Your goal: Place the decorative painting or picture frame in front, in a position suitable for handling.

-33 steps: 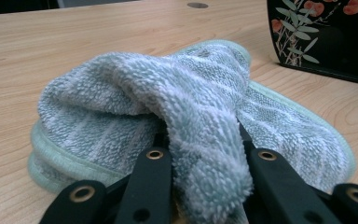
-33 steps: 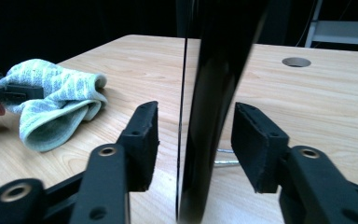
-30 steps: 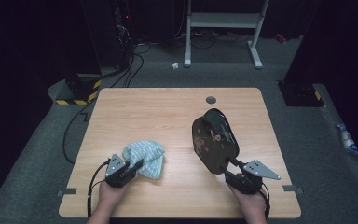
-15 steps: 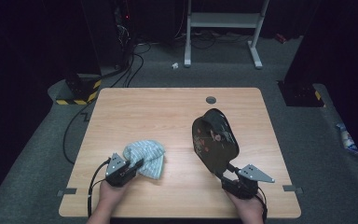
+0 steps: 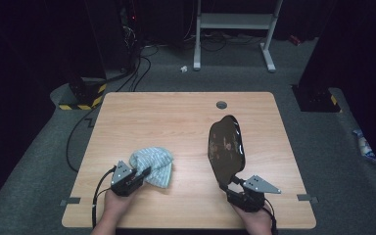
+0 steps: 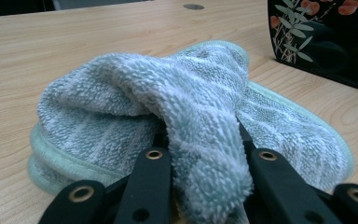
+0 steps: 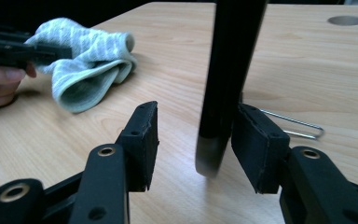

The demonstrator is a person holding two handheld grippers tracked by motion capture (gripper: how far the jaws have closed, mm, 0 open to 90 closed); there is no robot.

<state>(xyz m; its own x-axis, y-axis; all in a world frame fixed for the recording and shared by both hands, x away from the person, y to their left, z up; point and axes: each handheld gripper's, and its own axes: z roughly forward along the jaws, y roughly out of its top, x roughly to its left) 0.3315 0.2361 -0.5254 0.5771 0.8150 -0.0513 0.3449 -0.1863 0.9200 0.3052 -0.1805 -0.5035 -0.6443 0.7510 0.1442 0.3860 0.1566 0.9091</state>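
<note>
A pale wood worktop (image 5: 176, 122) with rounded corners carries the things; a round grey cable hole (image 5: 221, 105) sits near its far edge, a little right of centre. On the near left part lies a crumpled light green striped cloth (image 5: 152, 165), folded over itself. On the near right part a dark lacquered plate (image 5: 226, 149) with a flower pattern stands on its edge. A thin wire stand (image 7: 292, 125) lies flat just beside the plate's foot.
</note>
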